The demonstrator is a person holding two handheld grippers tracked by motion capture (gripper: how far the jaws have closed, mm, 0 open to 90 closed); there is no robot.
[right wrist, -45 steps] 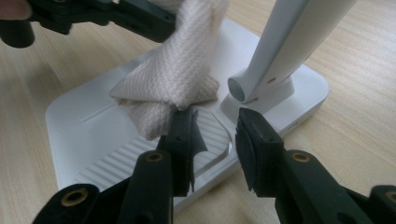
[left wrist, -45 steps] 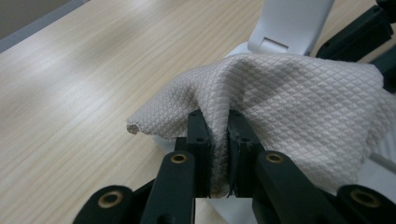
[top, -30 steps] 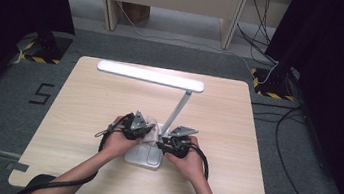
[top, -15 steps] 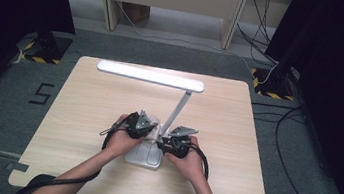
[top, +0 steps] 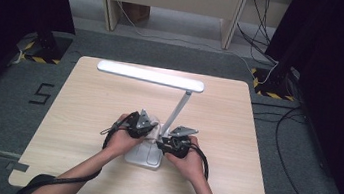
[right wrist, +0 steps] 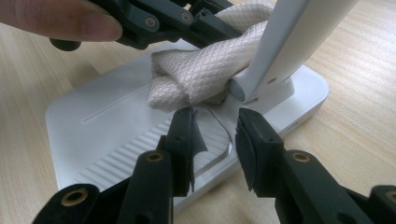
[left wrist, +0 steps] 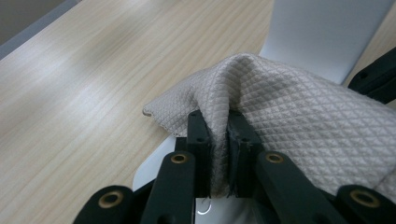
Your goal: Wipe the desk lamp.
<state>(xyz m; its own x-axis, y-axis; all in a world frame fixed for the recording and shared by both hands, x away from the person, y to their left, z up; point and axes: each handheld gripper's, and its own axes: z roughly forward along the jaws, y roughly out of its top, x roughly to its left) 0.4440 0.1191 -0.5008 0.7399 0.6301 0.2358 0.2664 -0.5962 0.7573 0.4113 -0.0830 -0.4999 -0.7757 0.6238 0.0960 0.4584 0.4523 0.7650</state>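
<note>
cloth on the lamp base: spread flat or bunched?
Bunched. The cloth is pinched into a fold by the left gripper, lying crumpled on the lamp base.

Light wood-grain table (top: 87,116), roughly square, fills the middle of the high view; it stands on grey carpet floor (top: 0,120) with tape marks at its near corners. Directly on it: a white desk lamp (top: 145,154), its flat rectangular base resting low centre of the frame near the front edge, stem slanting up to a long light bar across the upper middle. A beige quilted cloth (right wrist: 205,70) lies on the lamp base beside the stem's hinge, not on the wood itself.
</note>
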